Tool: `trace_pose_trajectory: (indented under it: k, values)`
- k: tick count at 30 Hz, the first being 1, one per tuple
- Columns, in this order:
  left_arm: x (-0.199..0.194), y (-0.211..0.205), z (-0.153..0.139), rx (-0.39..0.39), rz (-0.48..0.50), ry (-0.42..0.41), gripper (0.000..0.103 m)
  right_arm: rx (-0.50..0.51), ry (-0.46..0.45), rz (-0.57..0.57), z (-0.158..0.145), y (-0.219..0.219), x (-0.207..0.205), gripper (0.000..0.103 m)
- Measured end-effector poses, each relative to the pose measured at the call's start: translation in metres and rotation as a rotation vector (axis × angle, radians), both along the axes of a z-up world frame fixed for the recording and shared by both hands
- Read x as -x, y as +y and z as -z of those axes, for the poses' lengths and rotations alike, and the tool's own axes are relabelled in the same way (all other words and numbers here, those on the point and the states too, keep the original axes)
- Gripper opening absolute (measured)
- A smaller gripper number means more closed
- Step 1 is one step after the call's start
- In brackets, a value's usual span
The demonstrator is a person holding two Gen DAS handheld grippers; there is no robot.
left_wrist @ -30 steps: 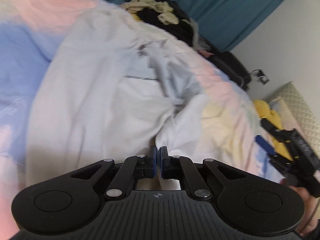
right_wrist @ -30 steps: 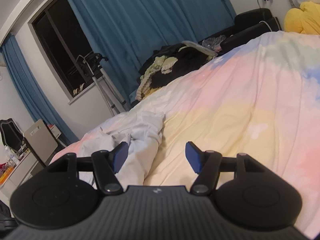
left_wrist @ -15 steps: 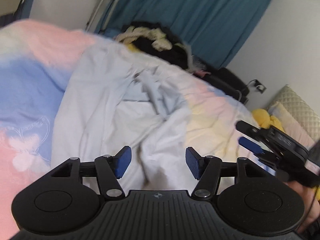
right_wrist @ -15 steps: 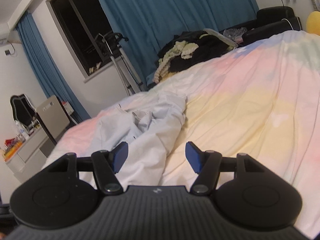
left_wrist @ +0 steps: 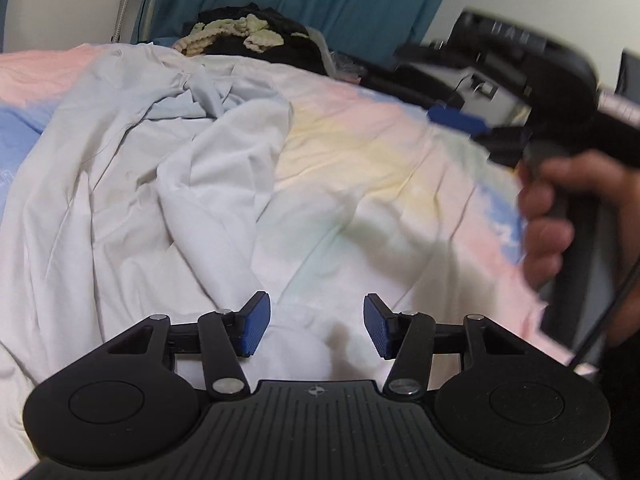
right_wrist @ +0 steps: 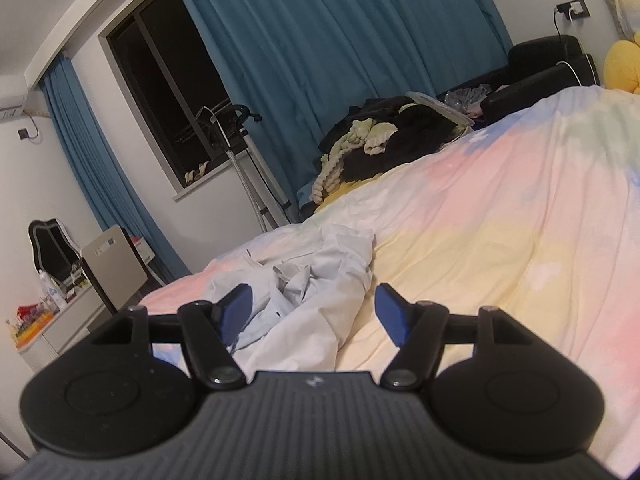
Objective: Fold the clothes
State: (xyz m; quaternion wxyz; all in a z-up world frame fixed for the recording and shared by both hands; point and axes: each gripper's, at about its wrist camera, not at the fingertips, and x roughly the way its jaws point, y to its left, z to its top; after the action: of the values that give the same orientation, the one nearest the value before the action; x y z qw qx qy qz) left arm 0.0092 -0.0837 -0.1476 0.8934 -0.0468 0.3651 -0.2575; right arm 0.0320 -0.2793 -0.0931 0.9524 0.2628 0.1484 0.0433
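Nothing legible here tbh. Only mark you've got is a small round crosshair emblem (left_wrist: 316, 391) molded on the ribbed black body of your left tongs (left_wrist: 316, 323), no letters w/ it. Same spot on your right tongs (right_wrist: 314, 316) has a little pale logo (right_wrist: 314, 381), too blurry to read. There's a bottle (right_wrist: 49, 289) on the dresser at the left edge of the right wrist view w/ a blue-ish label, but it's too small to make out. No numbers or signs anywhere else.
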Motion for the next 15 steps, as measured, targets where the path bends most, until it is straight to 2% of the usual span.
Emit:
trace_pose_trajectory:
  k: [6, 12, 14, 15]
  values:
    - [0.003, -0.011, 0.012, -0.111, 0.061, -0.025, 0.063, -0.070, -0.013, -0.008, 0.001, -0.010, 0.000, 0.069]
    - [0.013, -0.013, 0.009, -0.194, 0.060, 0.001, 0.063, -0.087, 0.014, -0.007, 0.010, -0.015, -0.004, 0.070]
    - [0.013, -0.013, 0.011, -0.208, 0.063, 0.001, 0.061, -0.088, 0.032, -0.005, 0.014, -0.015, -0.008, 0.070]
    - [0.013, -0.011, 0.012, -0.213, 0.061, 0.000, 0.051, -0.078, 0.037, -0.006, 0.015, -0.013, -0.009, 0.070]
